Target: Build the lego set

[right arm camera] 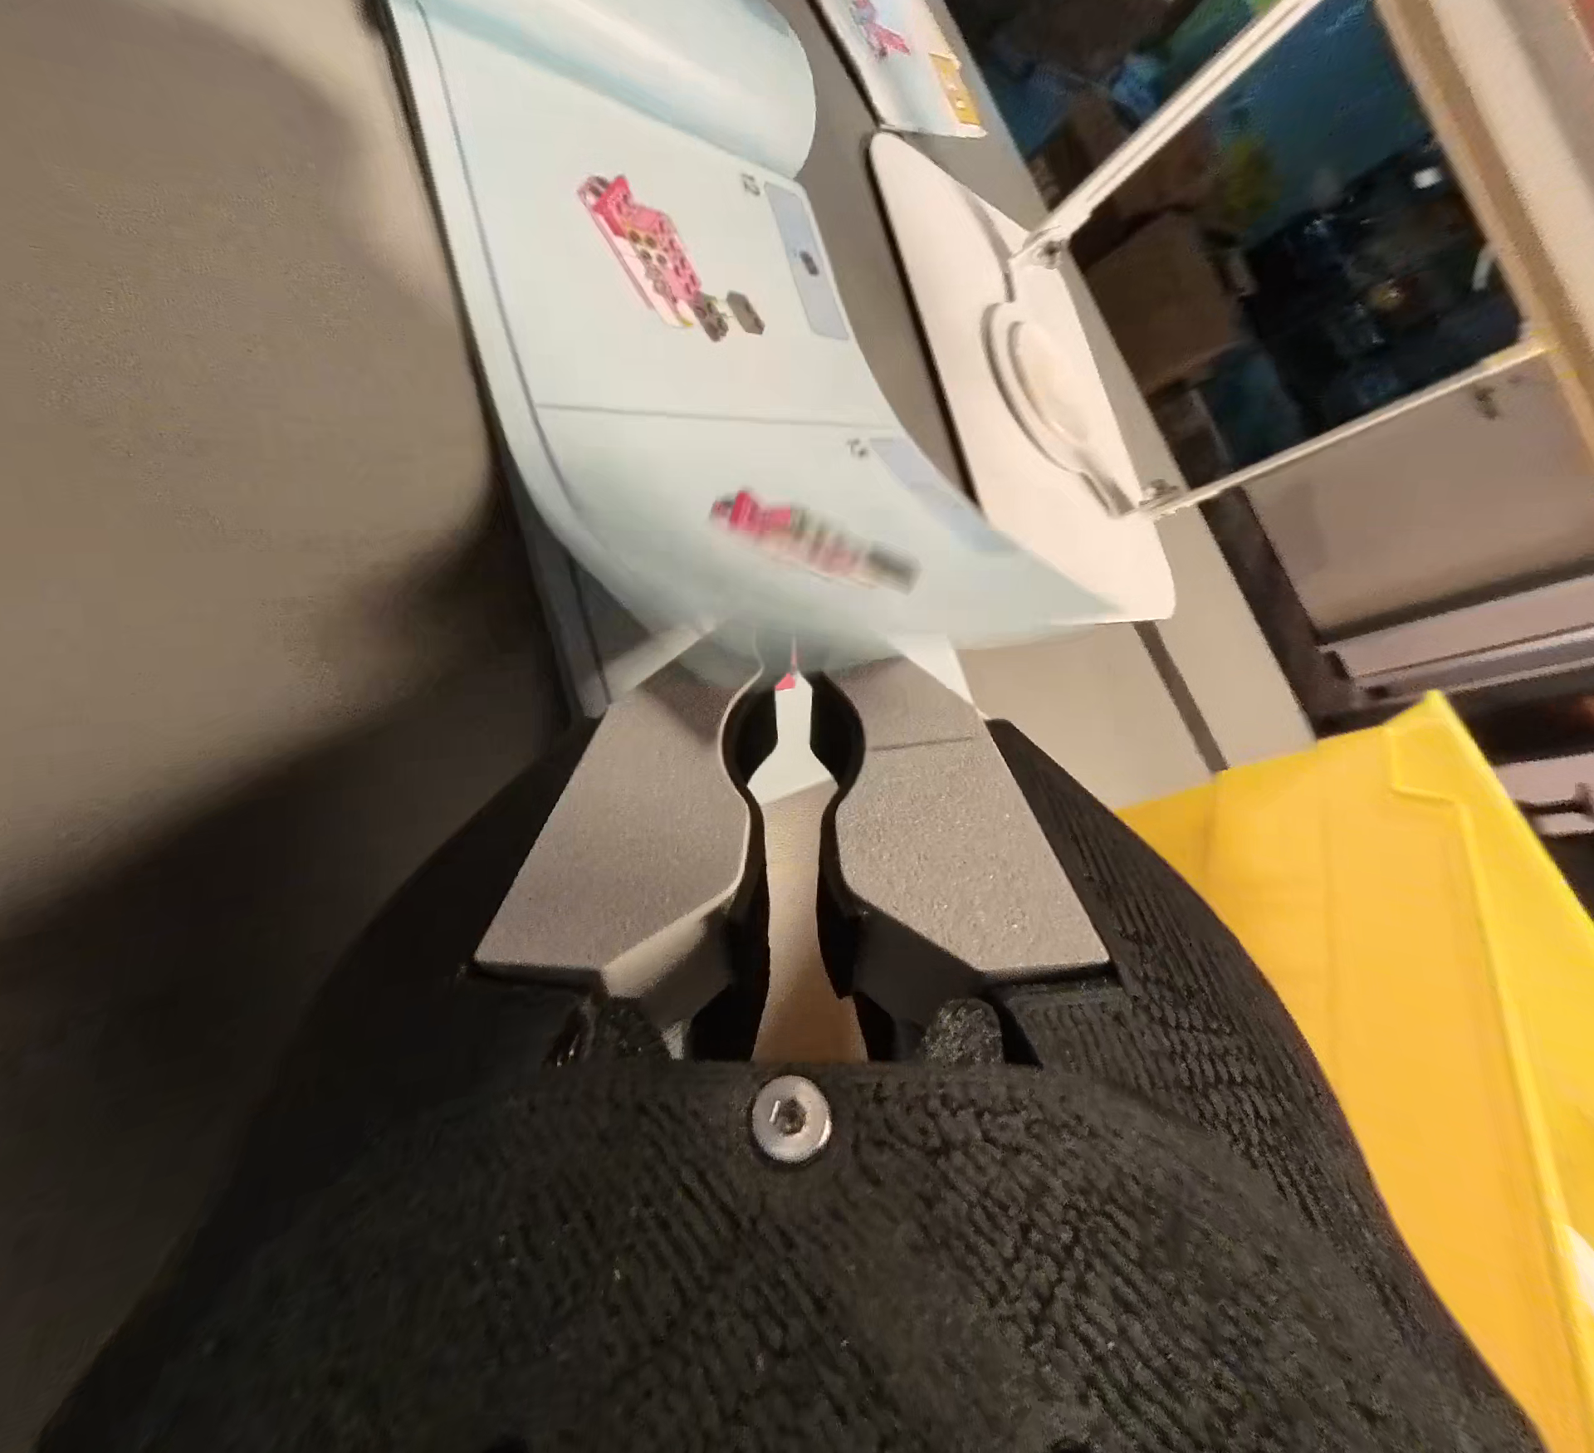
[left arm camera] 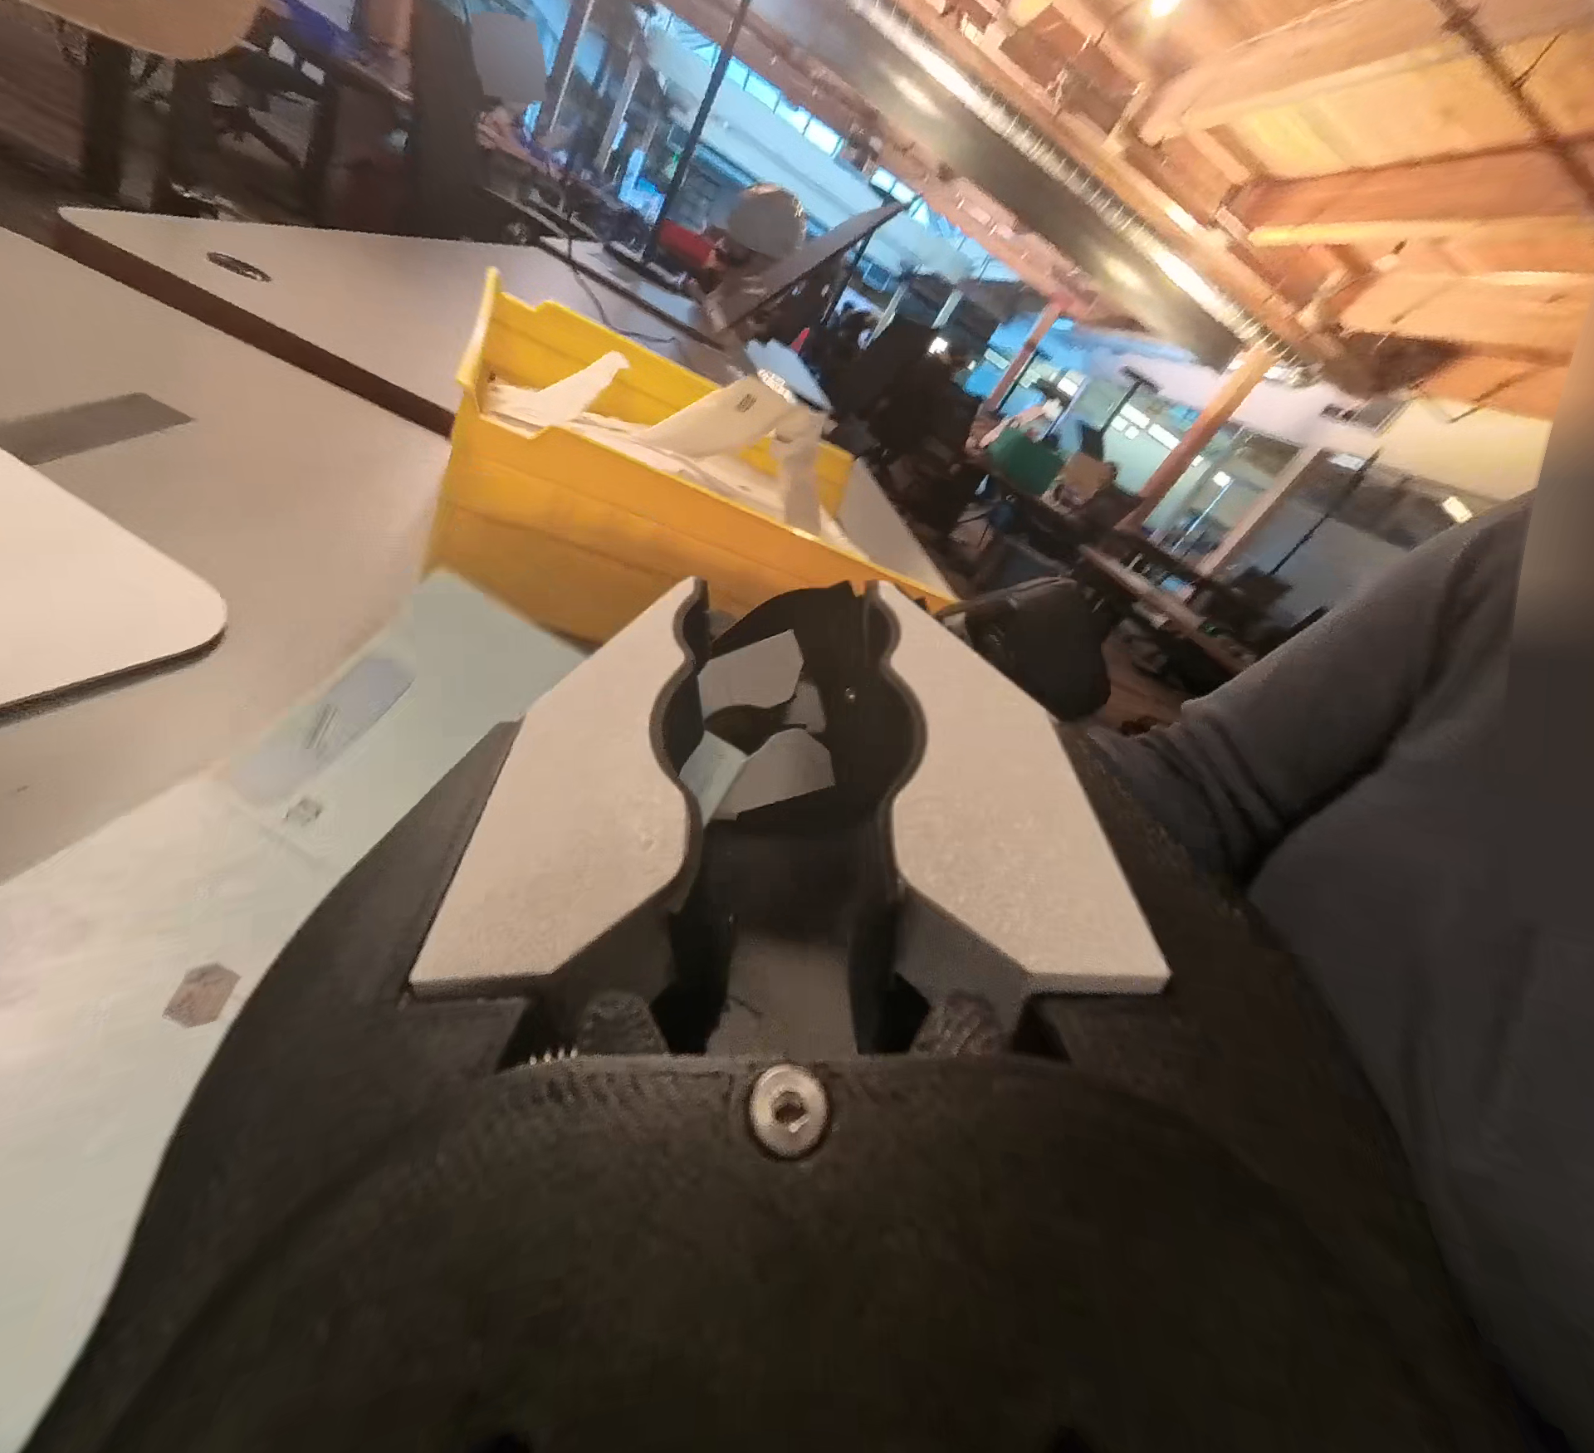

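Pale blue booklet point(right arm camera: 655, 342): where is it? (observer)

It lies open on the grey table point(left arm camera: 259, 480). Its near page curls up off the surface toward my right gripper point(right arm camera: 781, 678). Pink printed figures show on the page, and the lower one is blurred. (me)

State of the right jaws? (observer)

They are closed, pinching the near edge of that page at the tips. The edge is smeared by motion. (me)

And the left? (observer)

My left gripper point(left arm camera: 789, 601) has its jaws apart with a moderate gap, and the pads press on nothing. Black and grey shapes show through the gap, but I cannot tell what they are. The booklet point(left arm camera: 345, 721) runs along the table just to the left of these fingers. (me)

Surroundings? (observer)

- A yellow bin point(left arm camera: 604, 514) stands just beyond the left fingertips, with white paper strips point(left arm camera: 716, 419) hanging over its rim.
- The same bin point(right arm camera: 1380, 980) sits to the right of my right gripper.
- A white rounded board point(right arm camera: 992, 376) lies just beside the booklet's far edge.
- A dark grey sleeve point(left arm camera: 1380, 721) shows at the right of the left view. (me)
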Demonstrator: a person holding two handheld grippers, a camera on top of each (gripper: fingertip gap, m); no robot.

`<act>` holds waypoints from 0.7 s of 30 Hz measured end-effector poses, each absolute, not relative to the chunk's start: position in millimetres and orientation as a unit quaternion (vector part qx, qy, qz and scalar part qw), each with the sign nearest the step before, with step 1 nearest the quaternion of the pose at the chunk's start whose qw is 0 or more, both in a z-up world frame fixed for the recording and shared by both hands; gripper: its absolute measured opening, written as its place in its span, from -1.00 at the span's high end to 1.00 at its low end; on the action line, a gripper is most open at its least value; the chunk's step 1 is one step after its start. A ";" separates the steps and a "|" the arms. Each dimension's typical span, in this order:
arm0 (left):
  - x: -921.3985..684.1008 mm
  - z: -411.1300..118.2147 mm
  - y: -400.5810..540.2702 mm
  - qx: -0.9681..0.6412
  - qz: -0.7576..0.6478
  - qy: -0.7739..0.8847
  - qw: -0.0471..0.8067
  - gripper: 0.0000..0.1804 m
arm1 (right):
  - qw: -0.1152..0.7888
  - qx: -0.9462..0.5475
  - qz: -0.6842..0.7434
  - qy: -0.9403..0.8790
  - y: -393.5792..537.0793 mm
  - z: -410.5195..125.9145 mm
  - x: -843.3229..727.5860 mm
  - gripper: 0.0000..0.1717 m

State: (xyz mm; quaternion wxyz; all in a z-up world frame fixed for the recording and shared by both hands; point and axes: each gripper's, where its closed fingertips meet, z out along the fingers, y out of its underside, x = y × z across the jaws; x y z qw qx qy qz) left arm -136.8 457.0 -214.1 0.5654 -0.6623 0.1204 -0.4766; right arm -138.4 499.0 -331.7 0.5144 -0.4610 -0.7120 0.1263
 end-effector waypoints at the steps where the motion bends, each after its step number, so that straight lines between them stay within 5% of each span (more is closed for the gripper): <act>1: -139.0 -211.9 457.9 -0.654 -0.483 0.112 0.571 0.63 | 0.505 -0.468 0.142 -0.711 498.0 -331.4 -137.5 1.00; 9: -147.3 -237.4 466.0 -0.718 -0.372 0.133 0.573 0.69 | 0.460 -0.516 0.261 -0.674 497.4 -318.0 -129.7 1.00; 17: -100.3 -296.6 456.9 -0.793 -0.293 0.275 0.458 0.76 | 0.405 -0.539 0.223 -0.704 497.1 -341.6 -122.8 1.00; 21: -88.9 -305.7 462.4 -0.795 -0.230 0.313 0.466 0.80 | 0.394 -0.544 0.232 -0.703 497.4 -342.5 -121.2 1.00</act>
